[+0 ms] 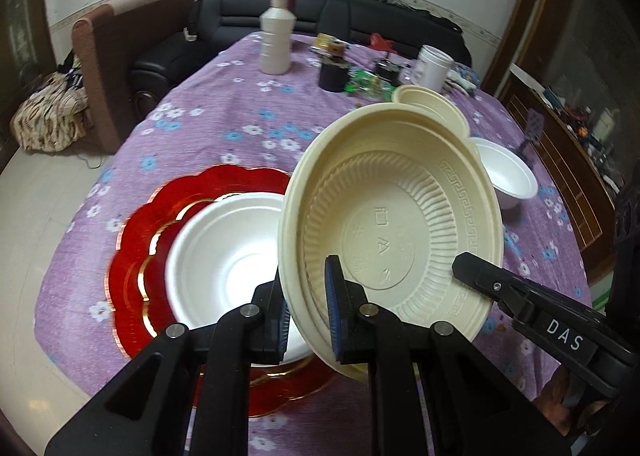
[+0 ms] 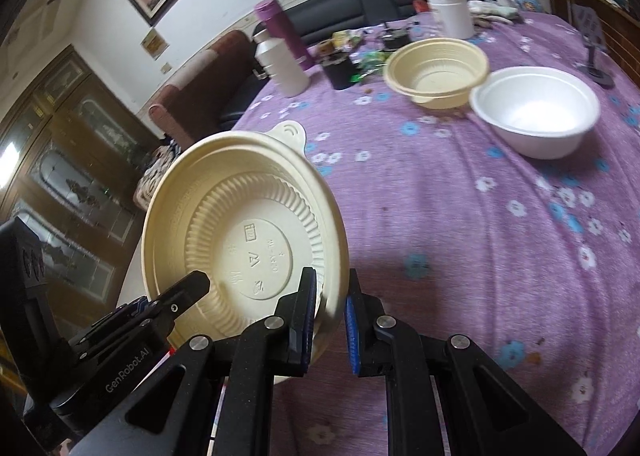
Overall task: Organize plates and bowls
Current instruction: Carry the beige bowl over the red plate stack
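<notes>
Both the left tool (image 1: pixel 308 312) and right tool (image 2: pixel 328 320) clamp the cream bowl (image 1: pixel 392 232) (red plate (image 1: pixel 136 256) shows only leftward).

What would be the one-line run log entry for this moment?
left hand-held gripper: shut on cream bowl | right hand-held gripper: shut on cream bowl | bowl: tilted, lifted | below: white bowl on red plate

- Left wrist view looks steeply down across the purple table (image 1: pixel 224 112) toward the black sofa (image 1: pixel 256 16).
- Right wrist view looks likewise, tilted.
- Both share the near cream plate (image 1: pixel 396 216) (image 2: pixel 244 232) (very close).
</notes>
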Demonstrator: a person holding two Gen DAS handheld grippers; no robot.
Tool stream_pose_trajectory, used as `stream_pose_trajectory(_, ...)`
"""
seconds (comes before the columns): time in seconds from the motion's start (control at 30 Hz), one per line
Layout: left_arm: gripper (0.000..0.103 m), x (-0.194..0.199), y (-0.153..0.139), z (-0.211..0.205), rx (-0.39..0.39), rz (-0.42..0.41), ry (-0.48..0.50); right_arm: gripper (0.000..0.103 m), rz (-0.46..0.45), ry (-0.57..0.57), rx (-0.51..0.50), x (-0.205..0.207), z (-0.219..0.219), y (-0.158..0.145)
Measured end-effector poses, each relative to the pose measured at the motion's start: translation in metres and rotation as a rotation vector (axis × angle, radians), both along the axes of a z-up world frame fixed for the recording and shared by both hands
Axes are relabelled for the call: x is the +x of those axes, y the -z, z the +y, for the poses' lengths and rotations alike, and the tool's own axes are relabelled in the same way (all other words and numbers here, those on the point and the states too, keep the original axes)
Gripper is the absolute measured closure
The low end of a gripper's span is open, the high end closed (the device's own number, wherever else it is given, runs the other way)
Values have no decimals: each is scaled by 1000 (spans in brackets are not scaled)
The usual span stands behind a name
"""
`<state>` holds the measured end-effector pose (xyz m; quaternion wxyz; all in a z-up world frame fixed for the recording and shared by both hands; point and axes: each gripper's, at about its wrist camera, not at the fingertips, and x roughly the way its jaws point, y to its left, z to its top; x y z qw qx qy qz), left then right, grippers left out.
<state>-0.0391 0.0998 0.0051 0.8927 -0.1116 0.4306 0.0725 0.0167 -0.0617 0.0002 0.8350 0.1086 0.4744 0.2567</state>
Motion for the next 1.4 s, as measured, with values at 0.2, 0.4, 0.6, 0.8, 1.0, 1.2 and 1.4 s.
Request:
stream_pose_trajectory(0.2,89,-7,3,20,-9,10,-51,90,6,-52,-4,3,21,1)
stream_pose_trajectory(0.4,89,-11,7,40,-18,29,-101,90,16,-108,-14,7,44,2)
stream_pose_trajectory(0.6,89,-14,10,58,-17,45,-150,90,29,-163,-22,9,67,3)
stream_pose_trajectory(0.8,89,-16,18,70,-26,71,-179,90,55,-204,-32,13,83,9)
stream_pose_trajectory(1.0,89,-17,23,78,-34,83,-193,90,78,-230,-42,17,94,14)
stream_pose_trajectory(1.2,89,-20,24,84,-42,89,-205,90,80,-250,-46,12,100,13)
stream_pose_trajectory(1.4,88,-20,31,86,-40,114,-200,90,106,-265,-52,12,103,18)
